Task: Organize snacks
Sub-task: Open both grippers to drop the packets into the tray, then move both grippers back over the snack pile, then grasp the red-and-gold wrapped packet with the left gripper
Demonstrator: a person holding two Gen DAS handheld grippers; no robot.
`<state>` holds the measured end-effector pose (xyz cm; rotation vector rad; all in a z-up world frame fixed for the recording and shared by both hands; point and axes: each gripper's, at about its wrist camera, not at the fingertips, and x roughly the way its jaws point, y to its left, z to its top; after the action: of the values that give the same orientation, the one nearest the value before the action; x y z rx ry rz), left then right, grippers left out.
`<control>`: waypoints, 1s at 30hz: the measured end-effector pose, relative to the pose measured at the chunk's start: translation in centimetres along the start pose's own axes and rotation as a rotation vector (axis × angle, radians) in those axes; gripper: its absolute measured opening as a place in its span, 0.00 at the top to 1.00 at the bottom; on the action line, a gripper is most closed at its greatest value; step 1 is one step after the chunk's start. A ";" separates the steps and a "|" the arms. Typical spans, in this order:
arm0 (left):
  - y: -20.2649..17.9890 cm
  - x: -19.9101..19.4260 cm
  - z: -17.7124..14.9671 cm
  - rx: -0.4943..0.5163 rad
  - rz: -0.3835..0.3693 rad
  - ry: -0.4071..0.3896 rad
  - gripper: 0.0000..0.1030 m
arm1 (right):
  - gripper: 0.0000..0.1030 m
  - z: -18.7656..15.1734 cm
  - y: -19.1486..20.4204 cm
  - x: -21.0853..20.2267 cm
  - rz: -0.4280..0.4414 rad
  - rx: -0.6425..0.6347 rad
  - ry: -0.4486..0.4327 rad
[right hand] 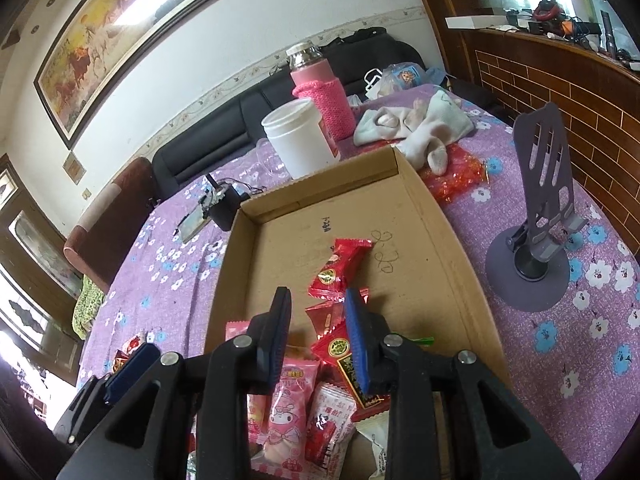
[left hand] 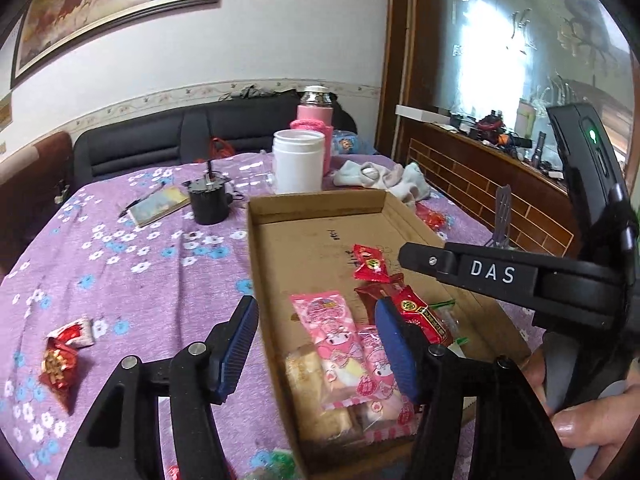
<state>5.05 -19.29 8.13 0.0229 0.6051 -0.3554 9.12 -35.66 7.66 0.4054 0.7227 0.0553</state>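
The table [left hand: 132, 264], under a purple flowered cloth, carries everything, and the cardboard box [left hand: 320, 206] on it is the landmark. Behind the box's far wall stand a white jar [left hand: 298, 160] and a pink flask [left hand: 314, 110]; off its right side is a grey phone stand [right hand: 540, 208].

Inside the box, snacks are heaped at the near end: pink packets [left hand: 328, 320] lying lengthwise toward the far wall, and red packets [left hand: 370, 266] toward the middle. One red snack packet [left hand: 60, 364] lies outside, on the cloth well to the left of the box, its long axis running roughly toward and away from the camera.

The left gripper [left hand: 316, 350] hangs released, empty, its jaws straddling the box's left wall. The right gripper [right hand: 320, 332] hovers over the heap inside the box, jaws narrowly parted; nothing seems caught between them, though the packets behind blur that gap.

The stray packet lies to the left of the left gripper, which is by far the nearer; it would likely need to swing left and down, jaws across the packet's short width.
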 end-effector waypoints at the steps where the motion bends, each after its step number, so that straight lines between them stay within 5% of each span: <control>1: 0.3 -0.6 0.1 -0.016 -0.008 -0.001 0.38 | 0.75 0.0 0.0 -0.1 -0.002 -0.001 -0.003; 10: 3.1 -4.2 -1.1 -0.036 0.054 0.023 0.37 | 0.75 -0.4 1.3 -0.5 0.025 -0.041 -0.009; 20: 11.7 -7.2 -3.5 -0.168 0.172 0.047 0.32 | 0.70 -1.0 2.4 -0.3 0.039 -0.077 -0.003; 30: 19.9 -4.5 -5.1 -0.253 0.312 0.133 0.23 | 0.70 -1.2 2.7 -0.2 0.053 -0.092 0.007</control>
<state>5.41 1.43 4.77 -0.1012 0.7621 0.0268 8.45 -32.77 8.07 0.3362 0.7135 0.1392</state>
